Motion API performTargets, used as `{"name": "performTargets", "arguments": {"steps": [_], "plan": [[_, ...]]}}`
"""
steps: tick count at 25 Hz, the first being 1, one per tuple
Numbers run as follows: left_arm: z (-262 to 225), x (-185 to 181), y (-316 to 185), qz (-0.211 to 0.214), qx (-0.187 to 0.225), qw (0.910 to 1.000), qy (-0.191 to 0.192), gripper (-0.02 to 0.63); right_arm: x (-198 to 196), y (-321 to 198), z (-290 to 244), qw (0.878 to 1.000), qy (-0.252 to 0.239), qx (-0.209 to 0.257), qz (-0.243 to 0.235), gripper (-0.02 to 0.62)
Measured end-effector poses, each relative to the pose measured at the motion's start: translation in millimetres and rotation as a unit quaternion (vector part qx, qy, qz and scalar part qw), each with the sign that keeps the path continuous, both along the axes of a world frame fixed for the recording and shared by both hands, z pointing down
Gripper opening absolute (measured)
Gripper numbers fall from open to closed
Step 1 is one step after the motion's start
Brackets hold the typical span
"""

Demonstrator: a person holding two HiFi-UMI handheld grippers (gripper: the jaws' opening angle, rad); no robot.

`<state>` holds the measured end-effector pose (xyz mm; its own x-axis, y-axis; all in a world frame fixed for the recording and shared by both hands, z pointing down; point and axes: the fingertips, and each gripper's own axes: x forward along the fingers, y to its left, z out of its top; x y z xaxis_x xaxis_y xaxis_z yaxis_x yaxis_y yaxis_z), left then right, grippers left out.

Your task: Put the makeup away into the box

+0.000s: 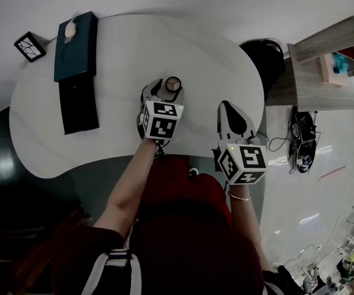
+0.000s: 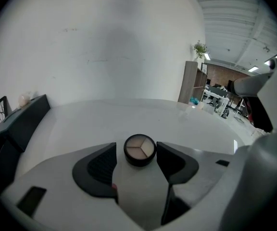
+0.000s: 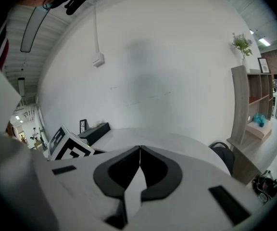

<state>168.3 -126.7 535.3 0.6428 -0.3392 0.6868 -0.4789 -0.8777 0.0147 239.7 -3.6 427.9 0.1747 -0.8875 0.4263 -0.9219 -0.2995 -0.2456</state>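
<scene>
Black-rimmed round compact (image 2: 140, 149), three pale shades showing under its top, lying flat on the white desk (image 1: 121, 54) near the middle of the near edge. Round, so no long axis to line up with.

Left claw (image 1: 163, 92): jaws spread wide, one on each side of the compact, tilted down at it. A thin gap shows at each pad (image 2: 102, 165), so nothing is gripped yet. My read: squeezing shut is the step in hand.

Right claw (image 3: 140, 150): jaws pressed together, empty, over the near edge to the right, apart from the compact. The left one is clearly the nearer.

Box (image 1: 77, 47): dark teal, at the desk's far left edge, with a black panel (image 1: 78, 106) laid against its near end; lid or flap, cannot tell. It lies left of and beyond the compact, well apart.

Count: one compact, one box, one small pale item (image 1: 70, 31) already on the teal part, two claws.
</scene>
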Motion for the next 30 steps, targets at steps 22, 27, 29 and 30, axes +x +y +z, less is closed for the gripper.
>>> {"name": "performTargets", "arguments": {"steps": [22, 27, 29, 30], "plan": [[8.1, 11.2, 0.3, 0.036, -0.015, 0.9983, -0.043, 0.235, 7.9, -13.1, 6.2, 1.000, -0.005, -0.010, 0.008, 0.014], [6.8, 11.5, 0.2, 0.042, -0.018, 0.9982, -0.038, 0.233, 5.4, -10.3, 0.9, 1.000, 0.001, -0.009, 0.008, 0.015], [2.7, 12.7, 0.5, 0.038, -0.027, 0.9988, -0.016, 0.233, 3.4, -9.1, 0.2, 1.000, 0.004, -0.010, 0.003, 0.015], [-0.6, 12.8, 0.3, 0.033, -0.030, 0.9990, -0.004, 0.233, 2.0, -9.3, 0.1, 1.000, 0.004, -0.010, 0.000, 0.015]]}}
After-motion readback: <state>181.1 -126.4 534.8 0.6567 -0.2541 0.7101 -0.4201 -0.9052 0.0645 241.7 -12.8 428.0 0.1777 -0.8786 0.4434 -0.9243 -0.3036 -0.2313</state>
